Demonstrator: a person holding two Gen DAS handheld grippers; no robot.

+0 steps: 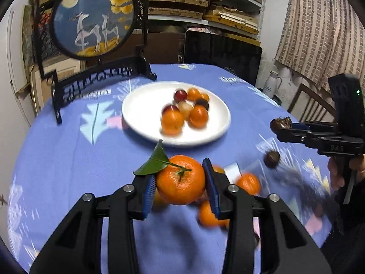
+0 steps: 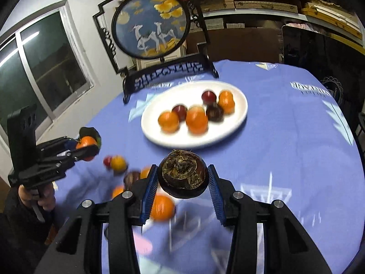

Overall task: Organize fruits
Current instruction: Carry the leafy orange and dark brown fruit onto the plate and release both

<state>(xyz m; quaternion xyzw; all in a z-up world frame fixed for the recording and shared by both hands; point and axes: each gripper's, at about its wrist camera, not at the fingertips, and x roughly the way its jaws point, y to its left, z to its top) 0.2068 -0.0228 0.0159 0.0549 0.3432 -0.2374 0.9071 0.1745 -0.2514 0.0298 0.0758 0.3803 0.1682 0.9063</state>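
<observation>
Left gripper (image 1: 180, 182) clamps a leafy orange mandarin (image 1: 180, 180), right gripper (image 2: 182, 178) a dark brown water chestnut (image 2: 182, 174), both near the white round plate (image 1: 141, 114).

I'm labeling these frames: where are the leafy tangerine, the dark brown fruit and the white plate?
leafy tangerine (image 1: 181, 182), left wrist view, orange skin.
dark brown fruit (image 2: 183, 174), right wrist view, rough top.
white plate (image 1: 139, 111), left wrist view, bare left part.
</observation>
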